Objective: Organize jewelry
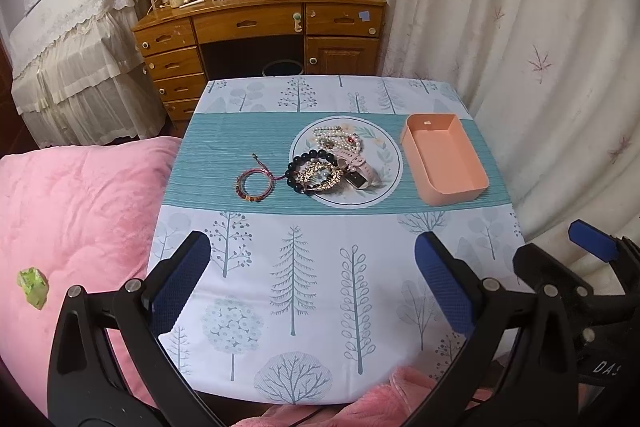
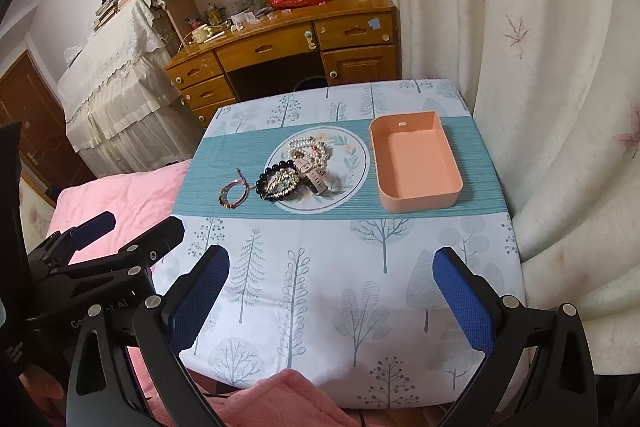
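A heap of jewelry lies mid-table: a pearl necklace [image 1: 334,137], a black bead bracelet [image 1: 310,163], a gold chain bracelet [image 1: 320,174] and a pink-strapped watch [image 1: 357,167]. A braided red bracelet [image 1: 254,183] lies alone to their left. An empty peach box [image 1: 444,163] stands to the right. The heap [image 2: 296,171], the red bracelet [image 2: 232,193] and the box [image 2: 416,167] also show in the right wrist view. My left gripper [image 1: 312,283] is open and empty over the near table edge. My right gripper [image 2: 332,303] is open and empty beside it.
The table [image 1: 304,307] wears a tree-print cloth. A pink quilt [image 1: 80,219] lies to the left with a green scrap [image 1: 33,287] on it. A white curtain [image 1: 540,67] hangs on the right. A wooden desk [image 1: 260,27] stands behind.
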`<move>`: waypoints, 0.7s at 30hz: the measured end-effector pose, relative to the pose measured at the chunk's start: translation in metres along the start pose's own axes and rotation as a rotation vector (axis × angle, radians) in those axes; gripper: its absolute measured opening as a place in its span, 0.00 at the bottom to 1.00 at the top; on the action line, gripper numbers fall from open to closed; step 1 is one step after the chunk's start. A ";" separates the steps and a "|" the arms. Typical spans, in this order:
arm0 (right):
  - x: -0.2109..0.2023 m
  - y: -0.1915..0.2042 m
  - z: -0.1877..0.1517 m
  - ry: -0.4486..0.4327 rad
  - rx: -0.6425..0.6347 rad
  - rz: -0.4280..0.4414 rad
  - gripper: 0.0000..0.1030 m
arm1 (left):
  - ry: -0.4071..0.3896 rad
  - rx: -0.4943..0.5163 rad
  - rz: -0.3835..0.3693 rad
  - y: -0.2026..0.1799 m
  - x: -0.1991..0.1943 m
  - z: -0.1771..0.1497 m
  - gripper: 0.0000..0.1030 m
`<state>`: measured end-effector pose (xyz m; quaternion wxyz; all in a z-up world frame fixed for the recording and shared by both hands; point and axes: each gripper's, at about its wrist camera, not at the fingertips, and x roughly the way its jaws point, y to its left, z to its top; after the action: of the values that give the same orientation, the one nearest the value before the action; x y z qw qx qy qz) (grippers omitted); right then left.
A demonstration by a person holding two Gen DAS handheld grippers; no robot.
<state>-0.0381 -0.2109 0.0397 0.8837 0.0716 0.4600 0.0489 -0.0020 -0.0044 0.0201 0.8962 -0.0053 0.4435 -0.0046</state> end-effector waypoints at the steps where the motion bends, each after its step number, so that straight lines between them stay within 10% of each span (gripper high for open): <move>1: 0.000 0.000 0.000 -0.004 -0.001 0.000 1.00 | 0.004 0.000 -0.002 -0.001 0.001 0.000 0.99; 21: 0.008 0.005 0.002 -0.006 -0.018 -0.003 1.00 | -0.020 -0.073 0.020 0.027 0.003 -0.007 0.99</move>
<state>-0.0320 -0.2048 0.0357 0.8857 0.0633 0.4570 0.0514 -0.0056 0.0227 0.0134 0.8999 -0.0335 0.4343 0.0204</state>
